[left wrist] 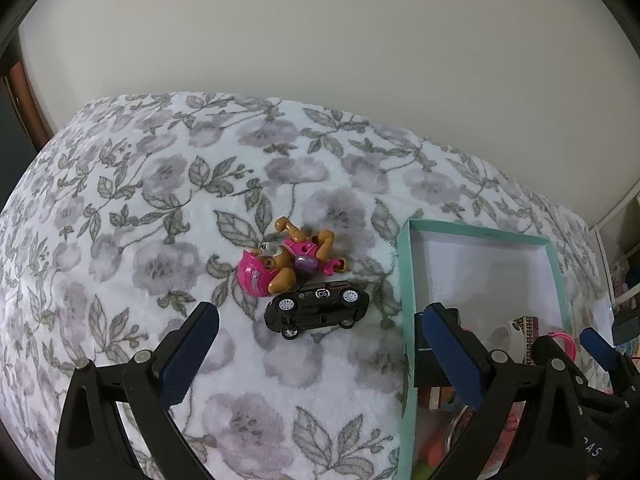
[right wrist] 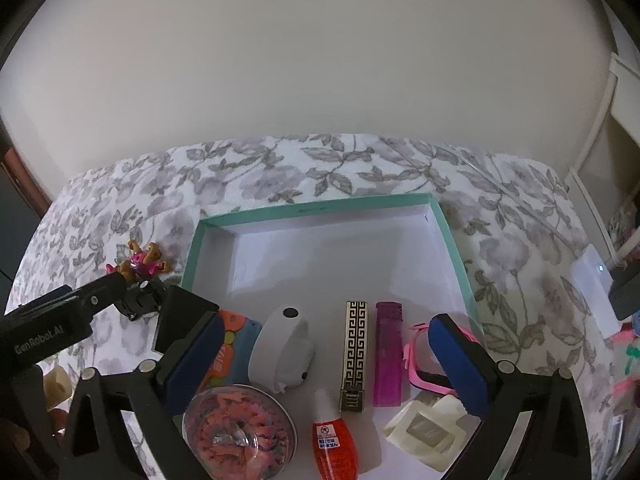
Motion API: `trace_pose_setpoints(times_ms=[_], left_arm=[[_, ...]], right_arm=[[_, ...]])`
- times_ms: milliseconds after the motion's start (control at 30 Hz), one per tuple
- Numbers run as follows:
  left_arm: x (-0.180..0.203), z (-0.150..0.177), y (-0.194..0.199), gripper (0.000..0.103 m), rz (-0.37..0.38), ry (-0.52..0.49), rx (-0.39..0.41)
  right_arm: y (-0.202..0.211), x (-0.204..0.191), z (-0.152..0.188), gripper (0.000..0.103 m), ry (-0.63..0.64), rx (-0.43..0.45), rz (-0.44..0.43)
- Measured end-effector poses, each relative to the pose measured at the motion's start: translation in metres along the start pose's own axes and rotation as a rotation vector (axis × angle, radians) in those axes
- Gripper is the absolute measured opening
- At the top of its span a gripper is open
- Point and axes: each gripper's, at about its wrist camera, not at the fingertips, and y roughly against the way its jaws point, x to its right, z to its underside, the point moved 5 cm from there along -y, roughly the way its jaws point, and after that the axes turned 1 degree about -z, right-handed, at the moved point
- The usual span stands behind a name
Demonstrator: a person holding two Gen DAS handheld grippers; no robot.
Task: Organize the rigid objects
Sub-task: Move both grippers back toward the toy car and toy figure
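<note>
Both grippers, left point(left wrist: 316, 354) and right point(right wrist: 326, 364), gape wide, empty. Blanket point(left wrist: 120, 200), then box point(right wrist: 316, 210) frame-centre, then car point(left wrist: 318, 310) and puppy figure point(left wrist: 280, 268) touching mid-frame: grabbing one may drag the other.

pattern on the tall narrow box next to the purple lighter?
Gold Greek-key meander on black, on the tall narrow rectangular box. Right wrist view shows it best.

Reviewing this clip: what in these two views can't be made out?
- Left wrist view: the box contents, mostly hidden by the left gripper and right gripper.
- Right wrist view: the black toy car, behind the left gripper's body.
- Right wrist view: the red bottle label, too small.
</note>
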Motion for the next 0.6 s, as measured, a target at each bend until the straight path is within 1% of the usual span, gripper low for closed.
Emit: trace_pose_setpoints(times_ms=[100, 233, 367, 467, 600], left_arm=[[-0.001, 0.0, 0.0, 0.102, -0.009, -0.006, 0.001], [-0.007, -0.001, -0.001, 0.102, -0.018, -0.002, 0.003], [-0.019, -0.006, 0.002, 0.102, -0.019, 0.033, 0.023], [-0.031, -0.009, 0.005, 0.102, -0.014, 0.064, 0.037], [-0.049, -0.013, 0.006, 0.102, -0.015, 0.101, 0.054]], right_arm=[[0.0, 0.0, 0.0, 0.103, -0.025, 0.006, -0.025], [-0.002, -0.002, 0.001, 0.103, -0.031, -0.001, -0.032], [-0.001, -0.003, 0.0, 0.103, -0.033, 0.027, -0.03], [-0.003, -0.004, 0.0, 0.103, -0.056, 0.021, -0.054], [-0.005, -0.005, 0.001, 0.103, -0.071, 0.008, -0.047]])
